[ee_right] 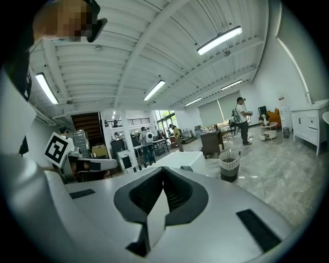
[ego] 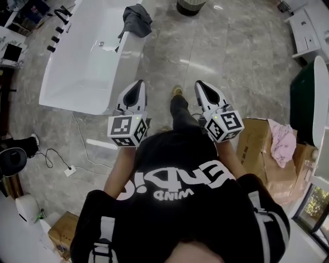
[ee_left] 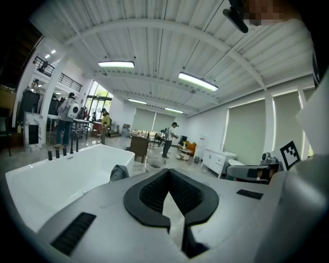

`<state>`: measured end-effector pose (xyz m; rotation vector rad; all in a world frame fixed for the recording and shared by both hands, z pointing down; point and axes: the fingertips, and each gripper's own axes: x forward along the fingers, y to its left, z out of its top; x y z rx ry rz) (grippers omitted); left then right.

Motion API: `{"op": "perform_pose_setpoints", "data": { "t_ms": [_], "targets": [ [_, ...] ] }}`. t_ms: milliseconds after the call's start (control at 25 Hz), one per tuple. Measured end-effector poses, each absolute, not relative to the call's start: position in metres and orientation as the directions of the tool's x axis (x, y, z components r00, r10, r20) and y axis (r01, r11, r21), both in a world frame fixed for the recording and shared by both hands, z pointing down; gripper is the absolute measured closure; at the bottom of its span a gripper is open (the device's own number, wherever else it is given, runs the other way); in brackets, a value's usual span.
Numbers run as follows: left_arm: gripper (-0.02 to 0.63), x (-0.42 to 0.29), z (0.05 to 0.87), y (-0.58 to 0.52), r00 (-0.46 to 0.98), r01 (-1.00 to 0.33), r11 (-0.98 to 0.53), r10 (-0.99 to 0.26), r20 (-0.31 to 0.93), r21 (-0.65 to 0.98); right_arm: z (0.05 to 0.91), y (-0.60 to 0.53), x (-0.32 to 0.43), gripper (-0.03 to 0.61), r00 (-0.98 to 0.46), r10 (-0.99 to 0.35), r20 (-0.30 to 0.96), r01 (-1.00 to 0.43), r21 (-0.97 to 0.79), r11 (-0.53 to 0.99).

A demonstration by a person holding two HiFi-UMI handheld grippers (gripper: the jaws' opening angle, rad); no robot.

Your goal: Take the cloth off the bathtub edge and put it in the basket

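A dark grey cloth (ego: 136, 20) lies crumpled over the near edge of the white bathtub (ego: 77, 72) at the upper left of the head view. The round striped basket (ego: 190, 6) stands on the floor beyond it, at the top edge. My left gripper (ego: 138, 83) and right gripper (ego: 199, 83) are held side by side in front of the person, well short of the tub, both shut and empty. In the left gripper view the cloth (ee_left: 119, 173) shows just left of the shut jaws, with the basket (ee_left: 154, 164) behind. The right gripper view shows the basket (ee_right: 229, 165) to the right.
Cardboard boxes (ego: 257, 149) with a pink cloth (ego: 281, 141) stand at the right, beside a dark green tub (ego: 303, 97). A cable and socket (ego: 69, 170) lie on the floor at the left. A white cabinet (ego: 307, 28) is at the far right. People stand far off.
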<state>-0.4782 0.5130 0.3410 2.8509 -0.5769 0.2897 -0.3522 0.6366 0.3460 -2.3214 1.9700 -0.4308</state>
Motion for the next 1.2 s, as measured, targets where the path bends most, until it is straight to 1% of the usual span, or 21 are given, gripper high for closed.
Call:
{"op": "perform_pose_setpoints", "data": {
  "t_ms": [400, 960, 1200],
  "targets": [
    [0.598, -0.422, 0.340, 0.433, 0.886, -0.447, -0.881, -0.412, 0.214, 0.153, 0.350, 0.549, -0.279, 0.565, 0.111, -0.984, 0.140, -0.959, -0.244, -0.143],
    [0.598, -0.283, 0.322, 0.292, 0.847, -0.517, -0.845, -0.484, 0.218, 0.133, 0.332, 0.398, -0.130, 0.565, 0.013, -0.992, 0.125, -0.961, -0.271, -0.046],
    [0.598, -0.237, 0.316, 0.249, 0.832, -0.545, -0.827, -0.513, 0.212, 0.136, 0.328, 0.346, -0.088, 0.565, -0.047, -0.991, 0.127, -0.959, -0.283, 0.009]
  ]
}}
